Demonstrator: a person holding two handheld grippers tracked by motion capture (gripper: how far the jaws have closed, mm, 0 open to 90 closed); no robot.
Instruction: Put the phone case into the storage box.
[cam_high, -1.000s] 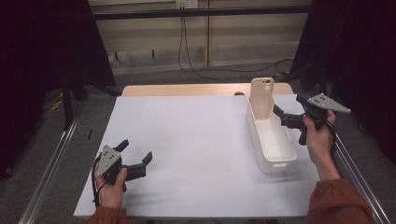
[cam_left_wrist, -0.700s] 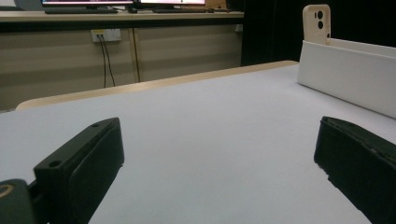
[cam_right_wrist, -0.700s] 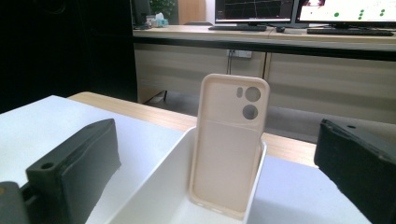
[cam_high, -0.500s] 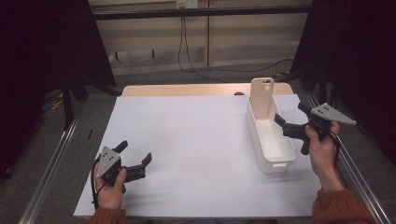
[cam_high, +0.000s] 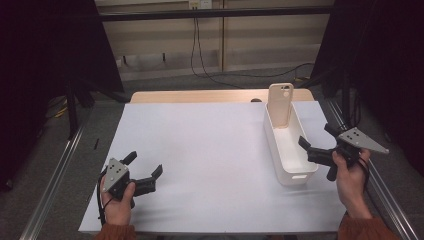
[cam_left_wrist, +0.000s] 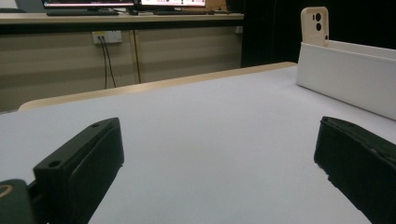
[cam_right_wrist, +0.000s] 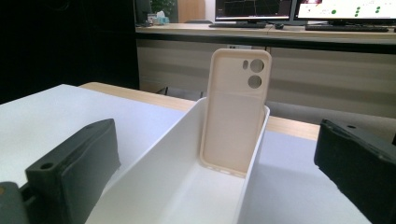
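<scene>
A beige phone case (cam_high: 279, 104) (cam_right_wrist: 235, 112) (cam_left_wrist: 314, 25) stands upright against the far end of a long white bin (cam_high: 291, 156) (cam_right_wrist: 187, 177) (cam_left_wrist: 345, 77) at the table's right side. My right gripper (cam_high: 316, 141) is open beside the bin's right wall, jaws wide apart and empty, pointing along the bin toward the case. Near the table's front left corner my left gripper (cam_high: 145, 166) rests low over the white surface, open and holding nothing.
A white sheet (cam_high: 210, 150) covers the table, with a wooden edge (cam_high: 200, 96) showing at the back. Metal rails (cam_high: 55, 175) run along both sides. Cables (cam_high: 210, 55) hang on the wall behind.
My right gripper has drawn back toward the person, from beside the bin's far half to its near half. The left gripper has barely moved.
</scene>
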